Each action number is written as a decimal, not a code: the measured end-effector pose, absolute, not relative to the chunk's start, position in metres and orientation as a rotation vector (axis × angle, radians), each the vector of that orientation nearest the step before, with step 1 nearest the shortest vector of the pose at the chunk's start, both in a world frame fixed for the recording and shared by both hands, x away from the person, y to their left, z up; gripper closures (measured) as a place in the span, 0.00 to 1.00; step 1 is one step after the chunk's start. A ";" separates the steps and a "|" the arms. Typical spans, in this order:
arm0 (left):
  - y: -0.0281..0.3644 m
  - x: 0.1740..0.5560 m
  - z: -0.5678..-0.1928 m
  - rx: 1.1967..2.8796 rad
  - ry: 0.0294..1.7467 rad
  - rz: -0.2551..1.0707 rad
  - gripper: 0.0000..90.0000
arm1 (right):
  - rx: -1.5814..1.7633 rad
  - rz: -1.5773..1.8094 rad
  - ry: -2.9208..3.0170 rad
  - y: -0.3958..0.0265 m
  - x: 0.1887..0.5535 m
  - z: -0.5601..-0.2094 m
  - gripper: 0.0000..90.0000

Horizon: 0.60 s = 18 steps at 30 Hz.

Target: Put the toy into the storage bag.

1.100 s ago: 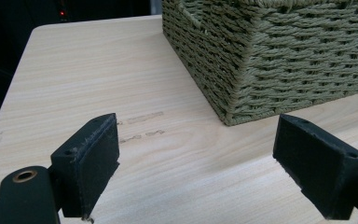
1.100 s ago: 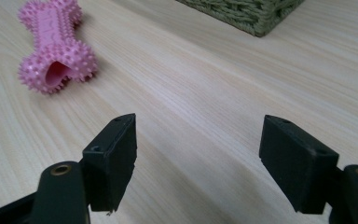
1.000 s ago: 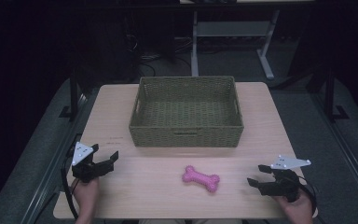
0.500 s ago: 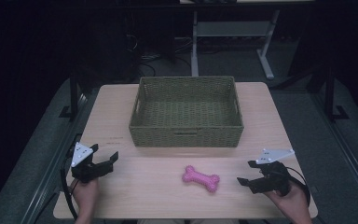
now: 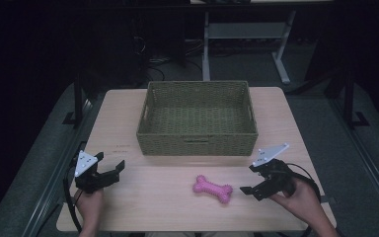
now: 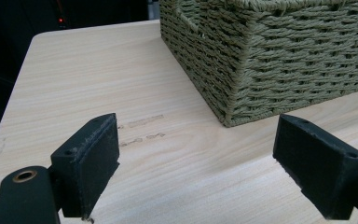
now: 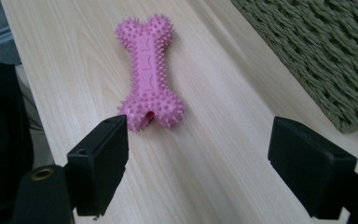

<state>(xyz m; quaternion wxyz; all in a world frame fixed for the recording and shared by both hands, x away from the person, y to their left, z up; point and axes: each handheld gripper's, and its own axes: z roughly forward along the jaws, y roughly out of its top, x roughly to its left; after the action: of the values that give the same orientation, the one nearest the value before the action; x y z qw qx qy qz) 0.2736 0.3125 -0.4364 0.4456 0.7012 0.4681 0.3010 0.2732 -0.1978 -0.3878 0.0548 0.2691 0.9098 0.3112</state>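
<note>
A pink spiky bone-shaped toy (image 5: 212, 189) (image 7: 148, 71) lies flat on the wooden table (image 5: 168, 197), in front of a woven green basket (image 5: 197, 146) (image 6: 279, 60) (image 7: 326, 51). My right gripper (image 5: 249, 179) (image 7: 196, 161) is open just right of the toy, jaws pointing at it; the toy's near end lies just ahead of the left jaw, apart from it. At the table's front left my left gripper (image 5: 117, 168) (image 6: 196, 163) stands open over bare wood, aimed at the basket's near left corner. The basket looks empty inside.
A person's hands (image 5: 301, 202) hold both grippers at the table's front edge. Dark floor, a desk frame (image 5: 281, 54) and cables lie behind the table. Bare wood stretches between the left gripper and the toy.
My right gripper has moved left and a little forward, closing in on the pink toy. The left gripper and the toy have stayed put.
</note>
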 end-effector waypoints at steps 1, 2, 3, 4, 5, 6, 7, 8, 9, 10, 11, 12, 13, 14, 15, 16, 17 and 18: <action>0.312 0.274 -0.437 1.739 1.158 0.744 0.15 | 0.809 0.934 2.768 -0.195 0.274 -0.387 0.22; 0.312 0.274 -0.437 1.742 1.157 0.741 0.15 | 0.797 0.932 2.775 -0.193 0.276 -0.386 0.22; 0.311 0.274 -0.437 1.741 1.158 0.740 0.15 | 0.789 0.918 2.785 -0.189 0.277 -0.385 0.21; 0.311 0.274 -0.437 1.740 1.159 0.741 0.15 | 0.781 0.915 2.789 -0.187 0.278 -0.385 0.21; 0.311 0.274 -0.437 1.742 1.157 0.742 0.15 | 0.768 0.910 2.797 -0.185 0.280 -0.385 0.21; 0.311 0.274 -0.437 1.744 1.156 0.744 0.15 | 0.762 0.901 2.809 -0.183 0.281 -0.384 0.21; 0.311 0.274 -0.437 1.743 1.156 0.746 0.15 | 0.747 0.895 2.816 -0.180 0.282 -0.385 0.21; 0.311 0.274 -0.437 1.744 1.155 0.747 0.15 | 0.734 0.890 2.823 -0.178 0.283 -0.384 0.20; 0.311 0.274 -0.437 1.746 1.153 0.749 0.15 | 0.721 0.885 2.829 -0.176 0.284 -0.384 0.20; 0.311 0.274 -0.437 1.744 1.153 0.751 0.15 | 0.716 0.885 2.839 -0.174 0.284 -0.384 0.20; 0.311 0.274 -0.437 1.742 1.153 0.749 0.15 | 0.706 0.880 2.846 -0.172 0.285 -0.384 0.20; 0.312 0.274 -0.437 1.741 1.154 0.747 0.15 | 0.696 0.875 2.856 -0.169 0.286 -0.384 0.20; 0.312 0.274 -0.437 1.740 1.157 0.748 0.15 | 0.682 0.866 2.863 -0.167 0.286 -0.384 0.20; 0.312 0.274 -0.437 1.741 1.157 0.747 0.15 | 0.676 0.868 2.868 -0.165 0.287 -0.384 0.20; 0.312 0.274 -0.437 1.739 1.155 0.745 0.15 | 0.671 0.869 2.876 -0.162 0.287 -0.383 0.20; 0.312 0.274 -0.437 1.739 1.155 0.746 0.15 | 0.662 0.864 2.884 -0.159 0.288 -0.383 0.20; 0.312 0.274 -0.437 1.735 1.156 0.747 0.15 | 0.657 0.860 2.887 -0.158 0.289 -0.383 0.20; 0.312 0.274 -0.437 1.736 1.156 0.746 0.15 | 0.653 0.858 2.894 -0.155 0.289 -0.382 0.19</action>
<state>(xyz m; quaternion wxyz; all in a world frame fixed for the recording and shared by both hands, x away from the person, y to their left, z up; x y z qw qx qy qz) 0.2737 0.3118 -0.4367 0.4468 0.7011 0.4670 0.3012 0.2895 -0.1549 -0.3822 0.0267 0.2113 0.9368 0.2776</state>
